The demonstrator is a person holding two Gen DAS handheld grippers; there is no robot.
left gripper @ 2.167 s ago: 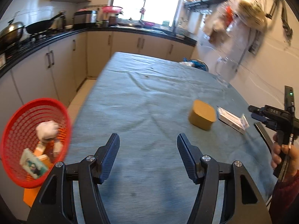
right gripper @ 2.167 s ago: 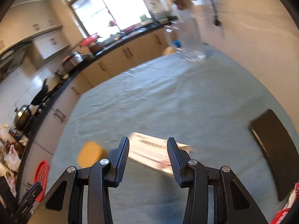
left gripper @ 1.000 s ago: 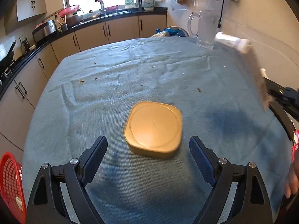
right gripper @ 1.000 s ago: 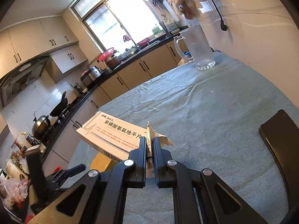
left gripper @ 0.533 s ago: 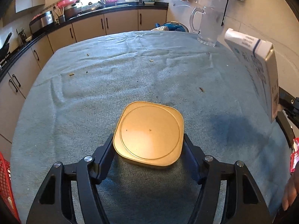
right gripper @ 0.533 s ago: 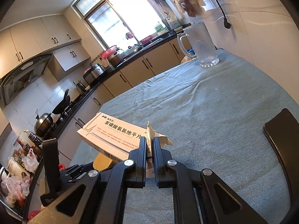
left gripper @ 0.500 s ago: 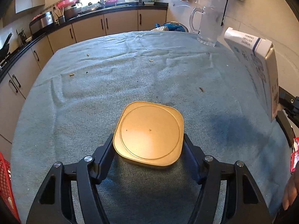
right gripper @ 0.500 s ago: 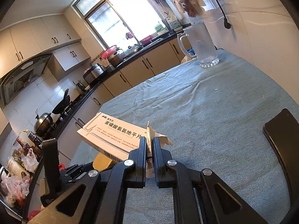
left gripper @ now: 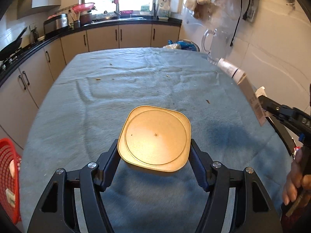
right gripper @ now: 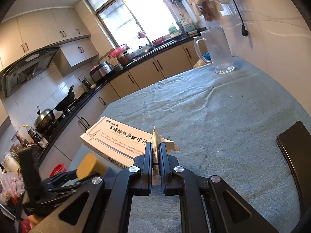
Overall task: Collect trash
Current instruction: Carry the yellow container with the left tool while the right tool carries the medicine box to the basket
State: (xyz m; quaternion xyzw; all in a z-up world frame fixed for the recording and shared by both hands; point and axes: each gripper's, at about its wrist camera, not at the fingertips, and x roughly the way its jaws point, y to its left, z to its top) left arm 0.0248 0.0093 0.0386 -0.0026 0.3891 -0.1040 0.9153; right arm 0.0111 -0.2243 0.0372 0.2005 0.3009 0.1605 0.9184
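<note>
A square yellow tin (left gripper: 154, 138) with rounded corners is clamped between the fingers of the left gripper (left gripper: 154, 155), the pads pressed against its two sides; it is held over the blue-grey tablecloth (left gripper: 120, 89), and a shadow is cast on the cloth beneath its near edge, though whether it is lifted clear cannot be told. In the right wrist view the same tin (right gripper: 90, 165) is seen low at the left in the left gripper (right gripper: 64, 176). The right gripper (right gripper: 155, 151) is closed on the torn end flap of a white medicine box (right gripper: 114, 139) printed with Chinese characters, and the box is carried in the air above the table edge. In the left wrist view that box (left gripper: 243, 85) is seen edge-on at the right, held by the right gripper (left gripper: 261, 99), whose handle is grasped by the person's right hand (left gripper: 295, 182). A red mesh basket (left gripper: 8, 176) with some pieces inside is seen off the table's left edge. A clear glass pitcher (right gripper: 219, 50) stands on the far corner of the table by the wall, and a flat black object (right gripper: 297, 151) lies on the cloth at the right.
</note>
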